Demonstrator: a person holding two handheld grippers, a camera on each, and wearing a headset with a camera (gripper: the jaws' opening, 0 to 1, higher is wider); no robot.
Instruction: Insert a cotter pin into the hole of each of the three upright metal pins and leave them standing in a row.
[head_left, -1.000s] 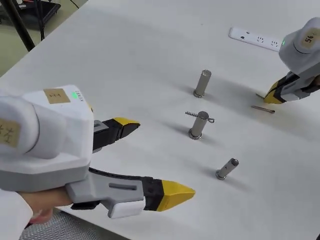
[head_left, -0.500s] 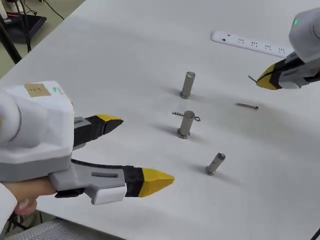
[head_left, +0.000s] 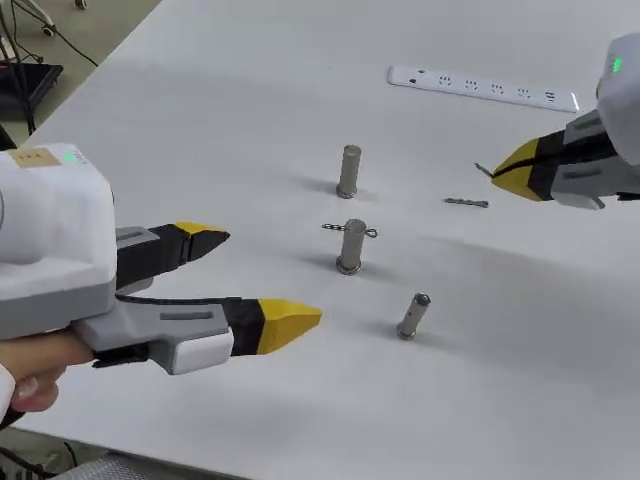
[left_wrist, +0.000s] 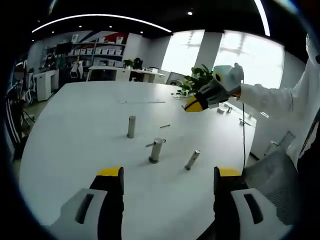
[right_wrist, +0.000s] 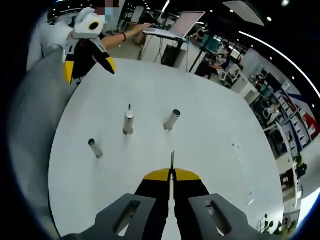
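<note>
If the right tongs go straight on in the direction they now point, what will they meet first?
Probably the bare metal pin at the row's end; the cotter pin held in the right tongs aims at it. Height is unclear, so it may pass above.

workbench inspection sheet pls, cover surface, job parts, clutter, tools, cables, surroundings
surface: white table, plain top
job's things: three metal pins in a row. The far pin is upright, no cotter pin seen. The middle pin is upright, with the fitted cotter pin through it. The near pin is tilted, no cotter pin seen. A loose cotter pin lies on the table.
clutter: power strip near the far edge
tools: left tool open, holding nothing; right tool shut on the held cotter pin
cables: dark cables on the floor beyond the table
surroundings: office with shelves, windows, a plant
</note>
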